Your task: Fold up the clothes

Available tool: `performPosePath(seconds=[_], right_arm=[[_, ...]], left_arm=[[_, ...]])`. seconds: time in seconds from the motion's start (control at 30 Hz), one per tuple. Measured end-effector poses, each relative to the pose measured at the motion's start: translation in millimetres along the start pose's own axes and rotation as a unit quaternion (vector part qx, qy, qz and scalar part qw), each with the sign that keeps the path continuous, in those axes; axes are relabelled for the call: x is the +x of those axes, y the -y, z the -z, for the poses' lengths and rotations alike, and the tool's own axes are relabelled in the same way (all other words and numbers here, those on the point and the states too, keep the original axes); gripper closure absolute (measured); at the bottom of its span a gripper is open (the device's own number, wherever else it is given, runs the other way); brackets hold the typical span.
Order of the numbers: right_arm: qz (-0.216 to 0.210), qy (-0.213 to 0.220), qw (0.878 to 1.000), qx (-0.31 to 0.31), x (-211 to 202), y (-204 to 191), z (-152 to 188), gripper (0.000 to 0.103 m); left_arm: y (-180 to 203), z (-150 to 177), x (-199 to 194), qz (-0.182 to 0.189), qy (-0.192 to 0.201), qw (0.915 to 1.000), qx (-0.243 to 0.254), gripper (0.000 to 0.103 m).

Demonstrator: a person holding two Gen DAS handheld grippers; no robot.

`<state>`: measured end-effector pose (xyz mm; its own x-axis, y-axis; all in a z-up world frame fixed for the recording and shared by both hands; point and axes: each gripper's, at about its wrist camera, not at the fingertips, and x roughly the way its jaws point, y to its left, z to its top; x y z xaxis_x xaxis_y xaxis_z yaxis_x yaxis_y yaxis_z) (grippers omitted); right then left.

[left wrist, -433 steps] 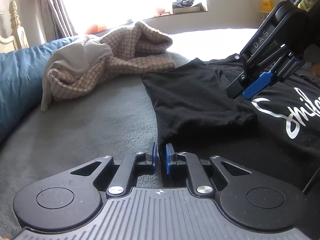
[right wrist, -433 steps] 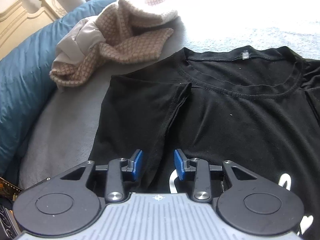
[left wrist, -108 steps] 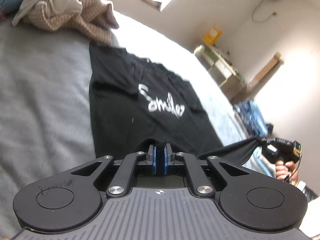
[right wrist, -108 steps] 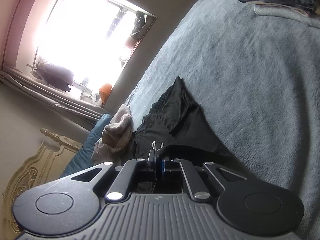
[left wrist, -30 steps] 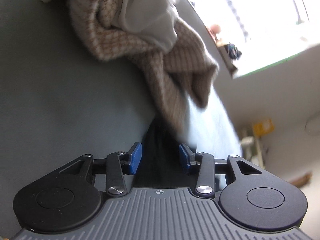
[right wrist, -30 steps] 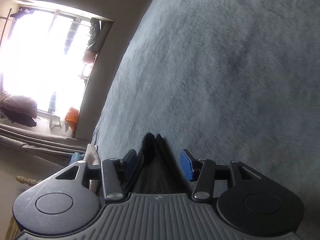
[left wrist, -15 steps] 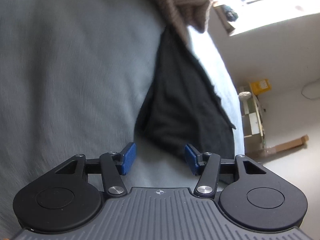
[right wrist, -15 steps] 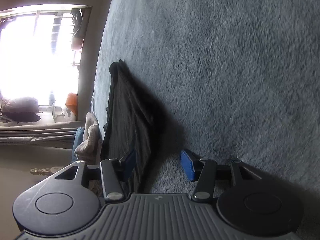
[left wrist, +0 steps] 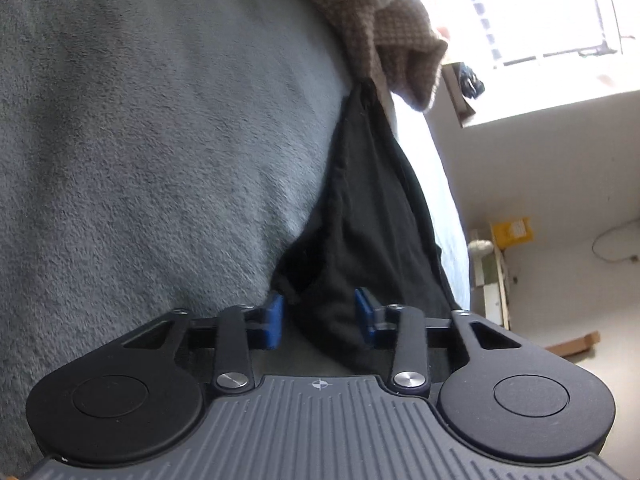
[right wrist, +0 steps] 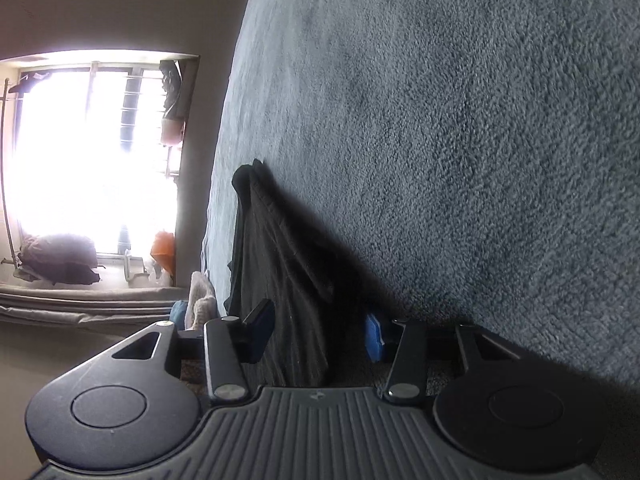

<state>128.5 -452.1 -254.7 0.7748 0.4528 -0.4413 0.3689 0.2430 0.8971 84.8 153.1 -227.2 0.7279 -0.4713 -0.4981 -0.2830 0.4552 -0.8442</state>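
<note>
The black T-shirt (left wrist: 372, 208) lies folded on the grey blanket (left wrist: 160, 140), seen edge-on in the tilted left wrist view. My left gripper (left wrist: 319, 322) is open, its blue pads on either side of the shirt's near corner without pinching it. In the right wrist view the same black T-shirt (right wrist: 276, 280) shows as a dark folded strip on the grey blanket (right wrist: 460, 140). My right gripper (right wrist: 320, 336) is open too, with the shirt's near edge lying between its fingers.
A beige checked garment (left wrist: 384, 20) is heaped just beyond the shirt's far end. A bright window (right wrist: 92, 152) with a sill of clothes lies behind the bed. A shelf with a yellow box (left wrist: 514, 230) stands by the wall.
Both grippers have closed in on the shirt's near edge from half a second ago; the cloth now sits between each pair of open pads. Earlier both were shut on the hem.
</note>
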Motion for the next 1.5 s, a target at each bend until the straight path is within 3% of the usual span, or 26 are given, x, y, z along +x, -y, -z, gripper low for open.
performPosePath(seconds=[0.17, 0.3, 0.43, 0.57, 0.83, 1.07, 1.2, 1.27, 1.33, 1.43, 1.5], right_arm=[[0.008, 0.015, 1.000, -0.011, 5.3, -1.4, -3.2, 0.078], [0.021, 0.031, 0.998, -0.043, 3.8, -11.9, -1.3, 0.096], [0.032, 0.047, 0.996, -0.074, 0.9, -22.8, 0.9, 0.098], [0.026, 0.057, 0.994, -0.088, -18.9, -32.4, 6.3, 0.099], [0.033, 0.030, 0.994, -0.100, -84.4, -30.9, 39.2, 0.099], [0.112, -0.039, 0.990, -0.078, -159.5, 8.1, 94.4, 0.099], [0.150, -0.071, 0.982, -0.088, -180.5, 29.5, 116.4, 0.099], [0.158, -0.095, 0.979, -0.085, -174.2, 39.6, 116.7, 0.096], [0.190, -0.110, 0.968, -0.118, -164.1, 36.7, 113.4, 0.095], [0.194, -0.133, 0.960, -0.154, -161.8, 18.2, 110.1, 0.084], [0.193, -0.129, 0.951, -0.202, -169.9, 1.1, 109.8, 0.063]], left_arm=[[-0.7, -4.9, 1.6, -0.010, 0.014, 0.9998, -0.008, 0.095], [1.6, -6.6, -2.8, -0.019, 0.033, 0.9991, -0.017, 0.100], [9.8, -5.5, -17.4, -0.021, 0.058, 0.9980, -0.010, 0.101], [18.2, -2.9, -36.6, -0.010, 0.058, 0.9982, 0.008, 0.101], [19.4, 15.5, -98.0, -0.020, 0.032, 0.9985, 0.041, 0.101], [-6.5, 58.1, -160.5, -0.108, -0.080, 0.9893, 0.056, 0.101], [-31.8, 75.5, -171.4, -0.127, -0.118, 0.9837, 0.048, 0.101], [-43.9, 78.6, -159.1, -0.151, -0.131, 0.9779, 0.060, 0.097], [-49.8, 74.4, -152.7, -0.148, -0.138, 0.9780, 0.052, 0.091], [-51.0, 66.8, -156.8, -0.134, -0.132, 0.9811, 0.047, 0.079], [-42.5, 60.5, -168.5, -0.135, -0.107, 0.9824, 0.072, 0.069]])
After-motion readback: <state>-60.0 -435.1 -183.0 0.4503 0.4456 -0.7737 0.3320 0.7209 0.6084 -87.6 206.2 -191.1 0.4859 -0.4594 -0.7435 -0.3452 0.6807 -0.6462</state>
